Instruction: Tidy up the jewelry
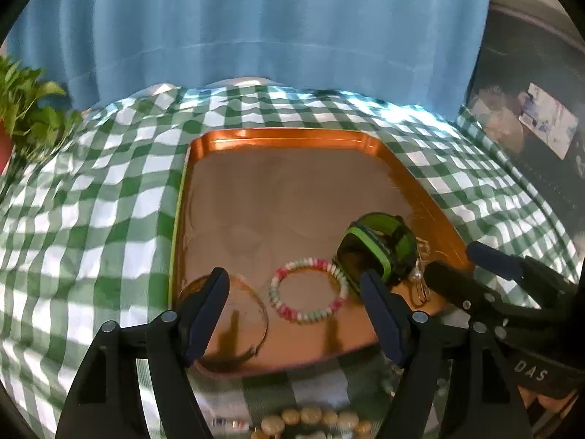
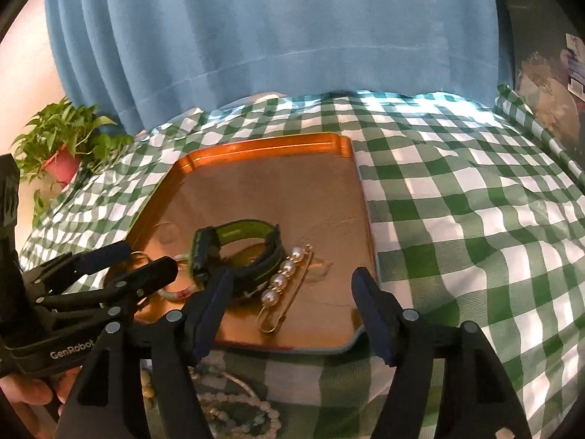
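A copper tray [image 1: 278, 133] [image 2: 270, 142] lies on the green checked cloth. On it are a pink, white and green bead bracelet [image 1: 303, 263], a brown bangle [image 1: 261, 314], a green and black watch [image 1: 380, 245] [image 2: 234, 245] and a gold pin with pearls [image 2: 279, 281] [image 1: 420, 274]. My left gripper [image 1: 292, 292] [image 2: 148, 254] is open over the tray's near edge, its fingers on either side of the bracelet, touching nothing. My right gripper [image 2: 292, 281] [image 1: 451, 258] is open too, with the pearl pin lying free between its fingers.
Loose bead strands lie on the cloth in front of the tray: beige beads [image 1: 310, 417] and pale green beads [image 2: 234, 402]. A potted plant [image 2: 69, 135] [image 1: 25, 109] stands at the far left. A blue curtain [image 1: 278, 29] hangs behind. A hand [image 2: 29, 395] holds the left gripper.
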The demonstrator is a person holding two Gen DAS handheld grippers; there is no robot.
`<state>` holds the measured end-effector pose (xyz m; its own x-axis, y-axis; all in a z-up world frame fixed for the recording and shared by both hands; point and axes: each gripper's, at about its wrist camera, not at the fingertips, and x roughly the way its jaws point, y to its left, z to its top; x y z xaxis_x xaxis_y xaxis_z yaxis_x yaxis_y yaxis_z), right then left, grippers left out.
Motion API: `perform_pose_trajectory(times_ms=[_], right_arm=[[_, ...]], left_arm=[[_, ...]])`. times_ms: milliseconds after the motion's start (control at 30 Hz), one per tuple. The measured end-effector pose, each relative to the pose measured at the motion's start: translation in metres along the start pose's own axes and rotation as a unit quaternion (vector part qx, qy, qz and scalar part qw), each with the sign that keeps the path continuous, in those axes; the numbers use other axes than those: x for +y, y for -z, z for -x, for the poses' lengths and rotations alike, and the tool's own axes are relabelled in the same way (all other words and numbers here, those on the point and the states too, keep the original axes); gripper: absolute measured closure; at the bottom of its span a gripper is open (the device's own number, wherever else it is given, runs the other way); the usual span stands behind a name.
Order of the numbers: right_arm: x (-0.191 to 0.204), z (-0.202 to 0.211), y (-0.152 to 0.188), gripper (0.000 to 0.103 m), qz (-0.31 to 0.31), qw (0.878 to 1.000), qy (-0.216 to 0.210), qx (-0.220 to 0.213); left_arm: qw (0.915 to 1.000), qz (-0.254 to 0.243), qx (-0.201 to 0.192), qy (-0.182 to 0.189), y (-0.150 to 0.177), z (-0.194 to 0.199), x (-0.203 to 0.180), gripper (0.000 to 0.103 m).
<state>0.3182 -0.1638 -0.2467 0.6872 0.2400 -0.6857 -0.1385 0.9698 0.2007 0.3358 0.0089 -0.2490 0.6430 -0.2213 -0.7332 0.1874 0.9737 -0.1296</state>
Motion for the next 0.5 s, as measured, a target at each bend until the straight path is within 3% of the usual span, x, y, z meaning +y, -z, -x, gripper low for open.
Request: perform_pose_trajectory(times_ms=[167, 200, 300, 500], right_arm=[[0.014, 0.031, 0.009, 0.016, 0.003, 1.0, -0.007, -0.019], [0.015, 0.036, 0.011, 0.007, 0.001, 1.0, -0.008, -0.021], [0.024, 0.065, 0.02, 0.005, -0.002, 0.999, -0.01, -0.041], [0.037, 0.105, 0.036, 0.0, 0.0, 0.999, 0.01, -0.041]], left_arm=[[0.9994, 0.034, -0.002, 0.011, 0.012, 0.032, 0.008, 0.029], [0.9991, 0.041, -0.005, 0.012, 0.016, 0.041, 0.007, 0.029], [0.9986, 0.049, -0.015, 0.012, 0.023, 0.067, 0.003, 0.029], [0.9978, 0.055, -0.029, 0.022, 0.04, 0.117, -0.007, 0.028]])
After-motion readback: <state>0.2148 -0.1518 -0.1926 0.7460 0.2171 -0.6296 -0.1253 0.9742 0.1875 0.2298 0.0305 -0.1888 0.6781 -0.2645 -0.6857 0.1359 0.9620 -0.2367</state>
